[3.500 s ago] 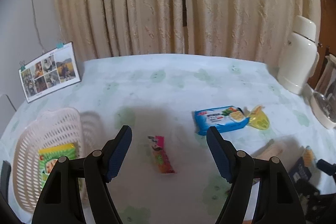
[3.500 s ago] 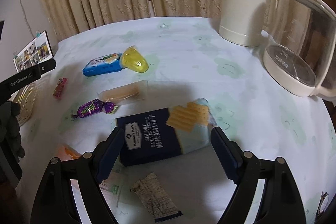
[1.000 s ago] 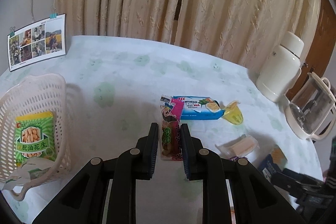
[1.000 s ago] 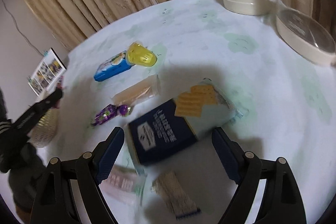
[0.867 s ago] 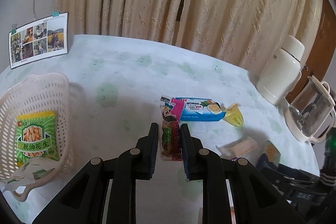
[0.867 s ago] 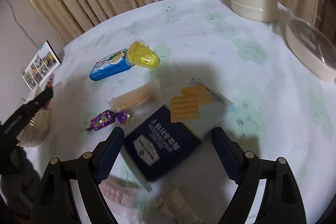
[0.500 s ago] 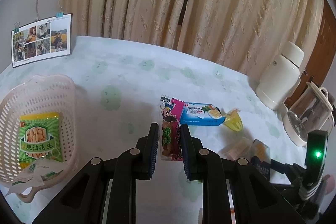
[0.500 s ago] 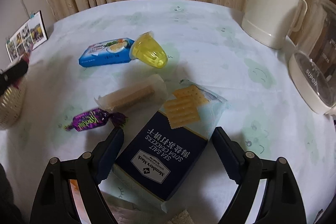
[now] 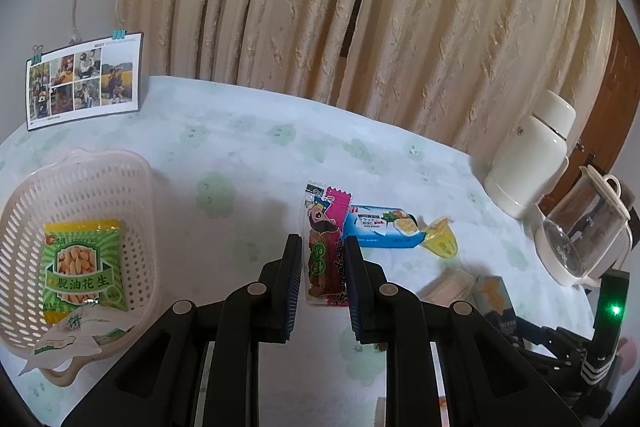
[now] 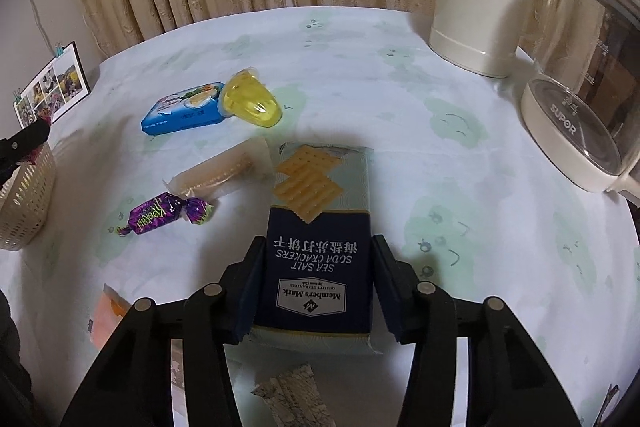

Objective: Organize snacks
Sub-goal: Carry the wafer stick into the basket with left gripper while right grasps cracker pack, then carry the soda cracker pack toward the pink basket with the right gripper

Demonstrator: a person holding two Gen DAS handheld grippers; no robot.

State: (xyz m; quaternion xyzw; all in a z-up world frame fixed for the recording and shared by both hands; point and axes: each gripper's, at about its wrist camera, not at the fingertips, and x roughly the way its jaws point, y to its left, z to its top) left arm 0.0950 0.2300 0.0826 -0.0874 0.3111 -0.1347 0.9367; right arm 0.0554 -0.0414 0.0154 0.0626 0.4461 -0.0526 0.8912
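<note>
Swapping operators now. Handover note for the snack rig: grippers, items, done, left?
Left gripper: shut on the pink snack bar, held above the table, not yet at the basket.
Right gripper: fingers astride the soda cracker pack, close to its sides; grip not confirmed.
Done: green peanut bag and a white wrapper are in the basket.
Left on the table: blue biscuit pack, yellow jelly cup, wafer bar, purple candy, an orange packet, a grey sachet.
</note>
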